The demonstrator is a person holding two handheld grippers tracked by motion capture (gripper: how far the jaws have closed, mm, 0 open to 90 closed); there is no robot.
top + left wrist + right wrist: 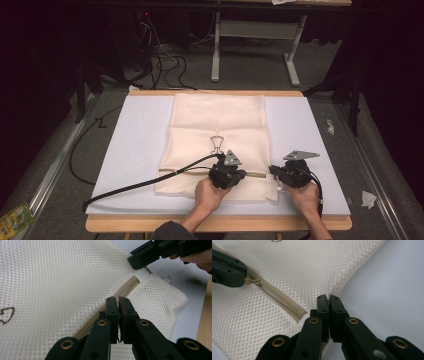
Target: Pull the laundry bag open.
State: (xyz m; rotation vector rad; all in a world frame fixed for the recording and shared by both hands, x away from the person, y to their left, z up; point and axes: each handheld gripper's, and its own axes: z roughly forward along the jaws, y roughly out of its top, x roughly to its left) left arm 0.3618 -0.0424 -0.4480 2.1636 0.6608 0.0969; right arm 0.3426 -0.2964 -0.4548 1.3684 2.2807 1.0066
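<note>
Lying flat on the surface (pixel 140 130), the mesh bag (pixel 218 135) has its zipper (pixel 277 298) running 9 to 3 near the front edge. Left tongs (pixel 117 300) are clamped on the zipper pull, mid-track. Right tongs (pixel 328 298) are pinched shut on the bag's 3 o'clock edge, at the zipper's end.

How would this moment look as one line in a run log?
item: mesh laundry bag on white mat | left gripper: shut at zipper | right gripper: shut at bag's edge | zipper: closed
</note>
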